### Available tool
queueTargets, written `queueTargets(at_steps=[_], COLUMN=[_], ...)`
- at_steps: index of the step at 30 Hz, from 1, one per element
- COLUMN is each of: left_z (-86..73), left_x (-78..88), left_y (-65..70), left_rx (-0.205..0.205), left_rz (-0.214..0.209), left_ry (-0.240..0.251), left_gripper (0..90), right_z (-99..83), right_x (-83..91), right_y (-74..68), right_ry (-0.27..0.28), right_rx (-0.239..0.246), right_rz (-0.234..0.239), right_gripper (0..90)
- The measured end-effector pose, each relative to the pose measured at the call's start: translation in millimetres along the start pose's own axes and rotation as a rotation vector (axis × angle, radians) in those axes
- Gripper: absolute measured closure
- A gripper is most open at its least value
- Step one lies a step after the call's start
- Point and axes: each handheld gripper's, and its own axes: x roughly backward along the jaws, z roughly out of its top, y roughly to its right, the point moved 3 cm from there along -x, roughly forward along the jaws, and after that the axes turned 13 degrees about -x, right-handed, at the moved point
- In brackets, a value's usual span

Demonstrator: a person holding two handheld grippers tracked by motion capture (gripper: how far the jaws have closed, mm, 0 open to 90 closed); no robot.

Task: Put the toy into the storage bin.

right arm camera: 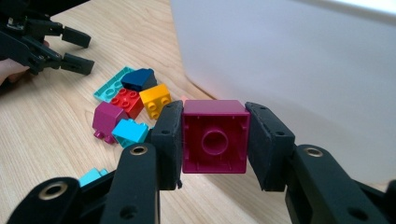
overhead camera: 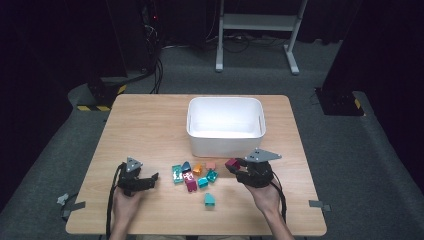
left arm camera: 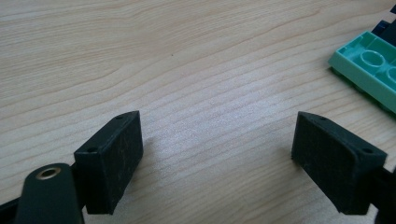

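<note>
Landmark: the white bin (overhead camera: 225, 125), back-centre of the table (overhead camera: 150, 120).

Nearest: right gripper (right arm camera: 215, 135), close in front of the bin's near right corner. Jaws pinch a magenta brick (right arm camera: 215, 136) by two opposite sides, hollow underside facing the gripper's camera. The brick appears clear of the tabletop, with the bin wall just behind it.

- Risk: the grip is on smooth plastic flanks alone. A jolt or a twist of the wrist could let the brick pivot or slip out short of the bin.
- Risk: the bin wall is close and tall. If the lift is too shallow, brick or jaw may knock the rim and shove the bin.

Left gripper (overhead camera: 145, 181), well to the left in front of the bin: jaws spread, nothing between them, low over bare wood. A mint plate (left arm camera: 373, 70) lies just off one jaw.

The loose brick pile (overhead camera: 195, 175) sits in front of the bin between the grippers; one teal brick (overhead camera: 209, 200) lies apart, nearer the person.

- Risk: a careless left reach could scatter the pile.
</note>
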Motion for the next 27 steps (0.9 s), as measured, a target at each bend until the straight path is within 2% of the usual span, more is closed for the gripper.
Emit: queueTargets(at_steps=[12, 15, 19, 23, 27], left_z=[0.0, -0.1, -0.1, -0.1, -0.1], left_x=[0.0, 0.2, 0.1, 0.2, 0.2], left_y=[0.0, -0.1, -0.1, -0.1, -0.1], left_rx=[0.001, -0.002, -0.002, -0.002, -0.002], left_rz=[0.000, 0.000, 0.000, 0.000, 0.000], left_ry=[0.001, -0.002, -0.002, -0.001, -0.002], left_gripper=[16.6, 16.6, 16.6, 16.6, 16.6], right_z=[21.0, 25.4, 31.3, 37.6, 44.3], right_x=[3.8, 6.0, 9.7, 13.2, 15.5], right_y=[-0.6, -0.8, 0.1, 2.6, 3.2], right_ry=[0.024, 0.030, 0.034, 0.037, 0.040], right_rx=[-0.001, -0.015, -0.007, -0.027, -0.017], right_rz=[0.038, 0.054, 0.051, 0.047, 0.046], right_gripper=[59.1, 59.0, 59.1, 59.1, 59.1])
